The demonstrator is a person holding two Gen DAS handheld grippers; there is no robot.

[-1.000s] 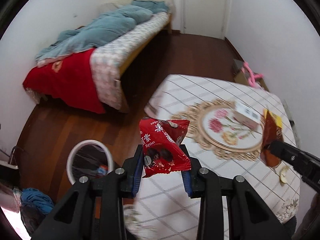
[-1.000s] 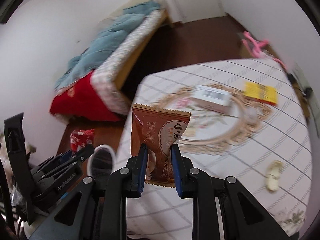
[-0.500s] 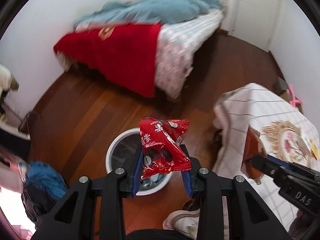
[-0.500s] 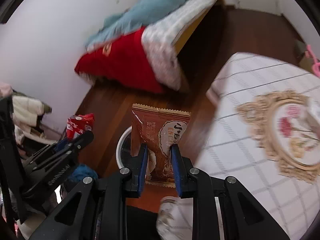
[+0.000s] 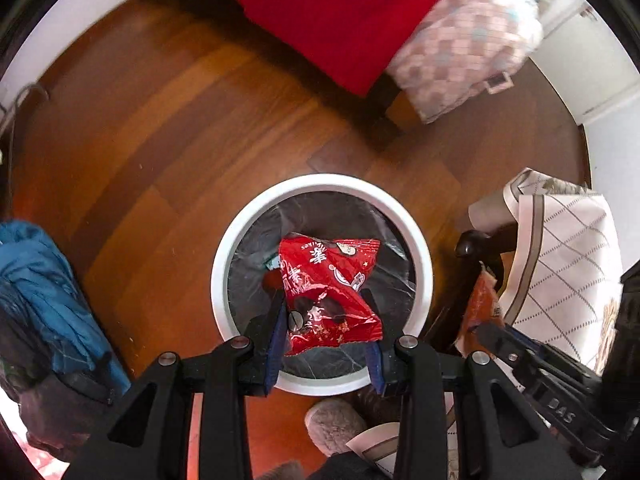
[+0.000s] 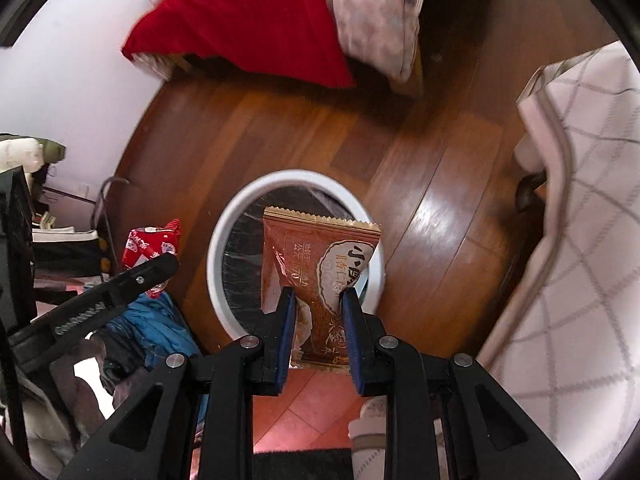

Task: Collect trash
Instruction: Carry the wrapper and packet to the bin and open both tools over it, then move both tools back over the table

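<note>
My left gripper (image 5: pixel 326 320) is shut on a red snack wrapper (image 5: pixel 326 284) and hangs right over the white-rimmed trash bin (image 5: pixel 240 236) with its dark liner. In the right wrist view my right gripper (image 6: pixel 318 312) is shut on a brown snack wrapper (image 6: pixel 316 252), held above the near right part of the same bin (image 6: pixel 224 220). The left gripper with its red wrapper (image 6: pixel 150 244) shows at that view's left. The right gripper's arm and brown wrapper (image 5: pixel 478 304) appear at the right of the left wrist view.
The bin stands on a wooden floor (image 5: pixel 160 120). A bed with red cover (image 5: pixel 340 12) lies beyond it. The table's checked cloth (image 6: pixel 580 220) hangs at the right. Blue clothing (image 5: pixel 44 280) is piled at the left. A slipper (image 5: pixel 336 424) sits near the bin.
Both grippers swung away from the table and dropped toward the floor, each keeping its wrapper. The bin now lies directly under them and looks much larger.
</note>
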